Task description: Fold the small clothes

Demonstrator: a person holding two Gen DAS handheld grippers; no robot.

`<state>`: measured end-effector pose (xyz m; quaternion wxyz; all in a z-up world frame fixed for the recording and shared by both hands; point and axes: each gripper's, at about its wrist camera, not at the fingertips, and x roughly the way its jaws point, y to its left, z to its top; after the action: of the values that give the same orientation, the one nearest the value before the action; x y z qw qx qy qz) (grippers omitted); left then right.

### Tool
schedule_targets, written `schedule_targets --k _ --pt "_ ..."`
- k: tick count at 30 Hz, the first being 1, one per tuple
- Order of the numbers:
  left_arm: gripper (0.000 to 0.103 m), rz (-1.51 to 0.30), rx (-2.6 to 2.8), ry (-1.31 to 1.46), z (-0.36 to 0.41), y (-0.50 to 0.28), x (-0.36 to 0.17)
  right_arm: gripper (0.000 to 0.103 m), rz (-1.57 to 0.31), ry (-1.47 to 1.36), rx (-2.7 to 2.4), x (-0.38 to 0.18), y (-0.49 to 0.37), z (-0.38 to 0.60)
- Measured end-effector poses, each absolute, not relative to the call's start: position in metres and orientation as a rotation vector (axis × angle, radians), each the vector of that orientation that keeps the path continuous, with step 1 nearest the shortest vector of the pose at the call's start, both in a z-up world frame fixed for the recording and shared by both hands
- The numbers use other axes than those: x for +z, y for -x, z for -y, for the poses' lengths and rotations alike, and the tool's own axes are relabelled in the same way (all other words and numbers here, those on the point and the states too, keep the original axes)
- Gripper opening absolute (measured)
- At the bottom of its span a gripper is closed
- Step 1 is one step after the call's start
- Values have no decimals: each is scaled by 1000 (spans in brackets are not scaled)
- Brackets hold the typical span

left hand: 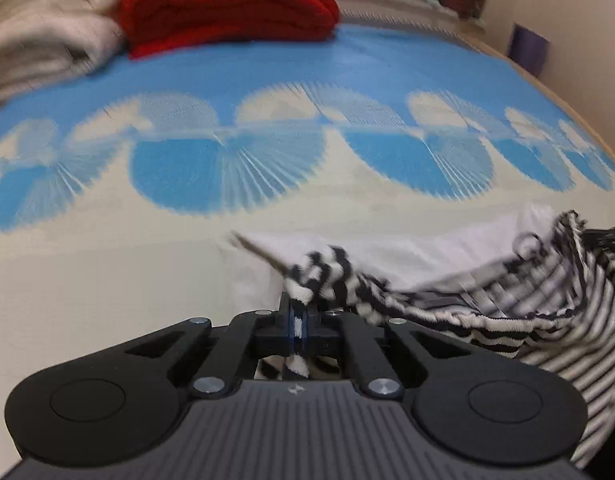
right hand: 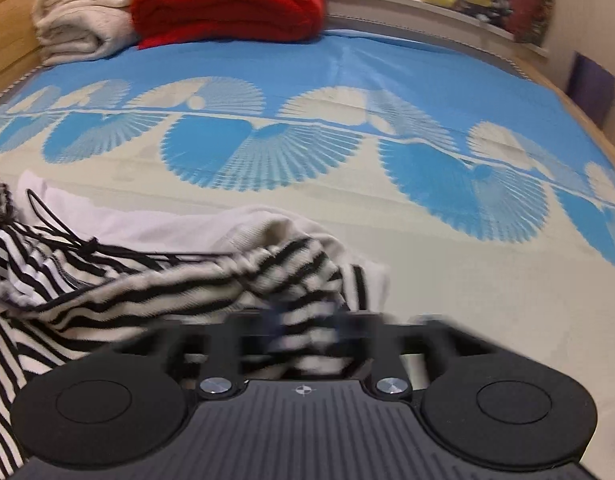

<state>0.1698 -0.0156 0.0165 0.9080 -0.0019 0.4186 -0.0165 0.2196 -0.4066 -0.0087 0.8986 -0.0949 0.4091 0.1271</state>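
A small black-and-white striped knit garment [left hand: 487,312] with a thin black drawstring [right hand: 67,236] hangs lifted between two handheld grippers, above a bed sheet of cream and blue with fan-shaped prints [left hand: 267,80]. The left gripper [left hand: 298,326] has its jaws clenched on a bunched corner of the striped cloth, which pokes out above and below the pads. From there the garment stretches away to the right as a sagging band, so its long axis runs side to side between the two tools. The right gripper [right hand: 307,332] is blurred; striped fabric fills the gap between its jaws, so it appears to be pinching the other end, though this cannot be told for certain. A flat white cloth [right hand: 147,224] lies on the sheet just beyond the garment, near the bed's front edge. At the far edge of the bed rest a folded red fleece blanket [left hand: 227,4] and, beside it toward the far left corner, a folded cream blanket [right hand: 79,16]. Both hands look equally engaged with the garment
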Motion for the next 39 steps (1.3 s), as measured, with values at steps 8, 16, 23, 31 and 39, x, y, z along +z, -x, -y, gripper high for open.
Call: schedule_targets --k 8,16,23,31,39 --pt "3 -757 128 80 -6 -197 20 4 -552 -23 120 31 -240 417" --pt "7 -931 185 89 -10 -242 -25 9 -595 112 26 4 -272 384" --pt "53 -926 134 208 -23 -227 0 40 -841 120 66 -18 -276 387" --pt "53 -954 88 432 -63 -154 36 49 -903 -167 100 26 -212 454" --pt "52 -1248 52 416 -70 -95 -9 49 -1082 -271 84 3 -157 488"
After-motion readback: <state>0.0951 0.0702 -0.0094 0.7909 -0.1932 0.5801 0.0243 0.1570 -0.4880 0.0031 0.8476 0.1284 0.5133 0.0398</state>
